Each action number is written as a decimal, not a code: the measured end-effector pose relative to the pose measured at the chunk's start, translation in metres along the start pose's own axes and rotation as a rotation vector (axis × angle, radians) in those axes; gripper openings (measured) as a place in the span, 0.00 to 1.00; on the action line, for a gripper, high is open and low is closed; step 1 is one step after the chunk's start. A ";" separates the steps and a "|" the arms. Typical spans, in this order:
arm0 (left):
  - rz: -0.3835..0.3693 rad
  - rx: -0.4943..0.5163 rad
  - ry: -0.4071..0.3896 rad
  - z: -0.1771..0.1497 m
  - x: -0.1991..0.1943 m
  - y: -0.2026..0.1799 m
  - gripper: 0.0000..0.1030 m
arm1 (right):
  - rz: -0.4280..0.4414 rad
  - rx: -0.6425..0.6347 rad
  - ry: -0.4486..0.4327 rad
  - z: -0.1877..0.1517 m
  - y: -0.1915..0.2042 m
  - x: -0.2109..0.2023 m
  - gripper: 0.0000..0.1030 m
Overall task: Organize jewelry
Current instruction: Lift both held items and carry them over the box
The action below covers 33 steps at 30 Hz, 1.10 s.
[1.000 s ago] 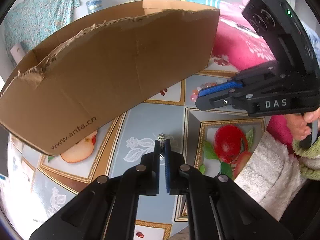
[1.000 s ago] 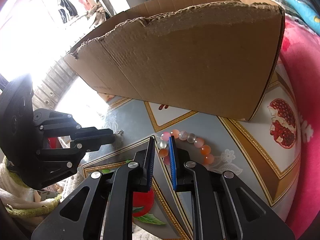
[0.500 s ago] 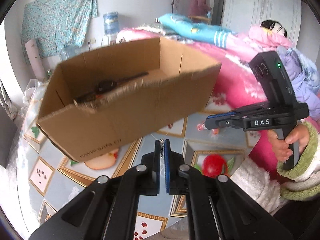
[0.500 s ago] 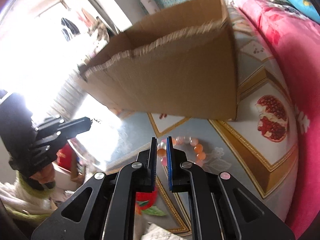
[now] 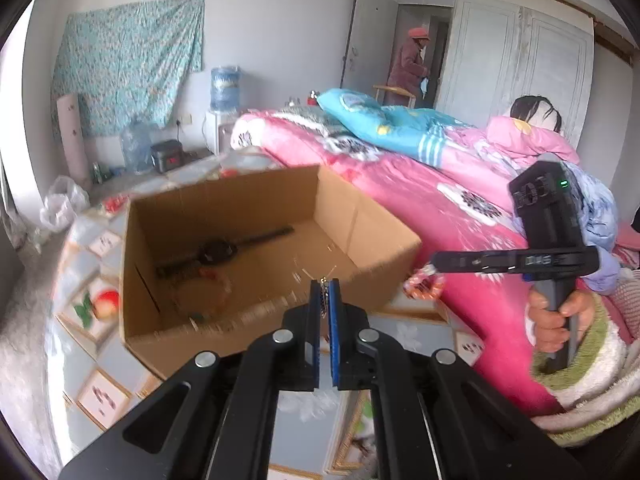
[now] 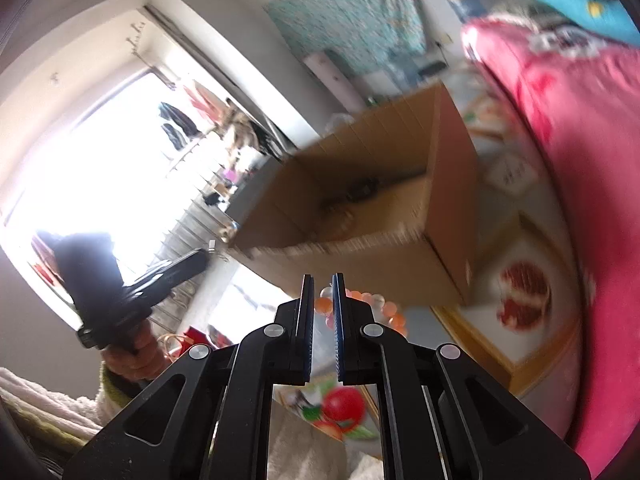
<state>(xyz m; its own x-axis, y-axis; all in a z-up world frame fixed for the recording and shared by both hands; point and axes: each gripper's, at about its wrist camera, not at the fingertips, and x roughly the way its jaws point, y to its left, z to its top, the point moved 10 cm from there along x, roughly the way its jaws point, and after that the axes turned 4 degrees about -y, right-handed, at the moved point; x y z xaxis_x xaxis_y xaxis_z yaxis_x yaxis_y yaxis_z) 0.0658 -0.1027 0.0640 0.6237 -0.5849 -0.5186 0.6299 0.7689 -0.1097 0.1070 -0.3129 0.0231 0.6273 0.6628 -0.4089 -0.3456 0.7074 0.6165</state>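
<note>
An open cardboard box [image 5: 372,236] stands on the table and holds a black watch [image 5: 224,250]. My left gripper [image 5: 325,283] hovers at the box's near rim, shut on a small silver piece [image 5: 325,298]. To the right, my right gripper [image 5: 435,258] is in the air beside the box, shut on a bracelet of peach and pink beads [image 5: 424,286] that dangles below its tip. In the right wrist view the beaded bracelet [image 6: 376,302] hangs around the right gripper [image 6: 322,278], in front of the box [image 6: 400,264]. The left gripper [image 6: 202,255] shows at the left.
The table [image 5: 400,336] carries a fruit-patterned cloth. A bed with a pink cover [image 5: 400,184] runs along the right, and a person lies on it. Another person stands in the far doorway [image 5: 412,64]. Water jugs and bags lie on the floor at the back left.
Both grippers have risen from the tabletop with their pieces still held. The bracelet has left the table, and the inside of the box has come into view from above.
</note>
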 end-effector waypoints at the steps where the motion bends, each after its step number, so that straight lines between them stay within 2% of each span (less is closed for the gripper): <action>1: -0.001 0.004 -0.005 0.007 0.002 0.002 0.03 | 0.004 -0.014 -0.011 0.007 0.004 -0.003 0.07; 6: -0.018 0.013 0.037 0.029 0.026 0.014 0.03 | 0.004 -0.104 -0.032 0.051 0.026 0.001 0.07; 10: -0.026 -0.003 0.152 0.035 0.065 0.032 0.03 | -0.023 -0.167 0.008 0.077 0.033 0.022 0.07; 13: -0.010 -0.015 0.220 0.033 0.087 0.045 0.03 | -0.059 -0.199 0.091 0.090 0.029 0.055 0.07; 17: 0.002 -0.032 0.233 0.025 0.091 0.052 0.03 | -0.078 -0.194 0.256 0.092 0.017 0.115 0.07; 22: 0.039 -0.038 0.248 0.015 0.090 0.061 0.03 | -0.158 -0.217 0.475 0.065 -0.003 0.184 0.07; 26: 0.051 -0.040 0.259 0.011 0.089 0.065 0.03 | -0.237 -0.222 0.605 0.040 -0.023 0.208 0.10; 29: 0.054 -0.037 0.263 0.010 0.089 0.066 0.03 | -0.270 -0.244 0.597 0.037 -0.029 0.199 0.10; 33: 0.047 -0.034 0.274 0.011 0.095 0.064 0.03 | -0.244 -0.235 0.530 0.049 -0.026 0.177 0.10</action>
<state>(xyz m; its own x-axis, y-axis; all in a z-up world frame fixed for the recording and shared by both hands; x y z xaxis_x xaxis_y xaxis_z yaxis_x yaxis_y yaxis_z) 0.1705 -0.1117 0.0174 0.5004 -0.4599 -0.7335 0.5845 0.8045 -0.1056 0.2613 -0.2255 -0.0324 0.2976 0.4643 -0.8342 -0.4177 0.8490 0.3235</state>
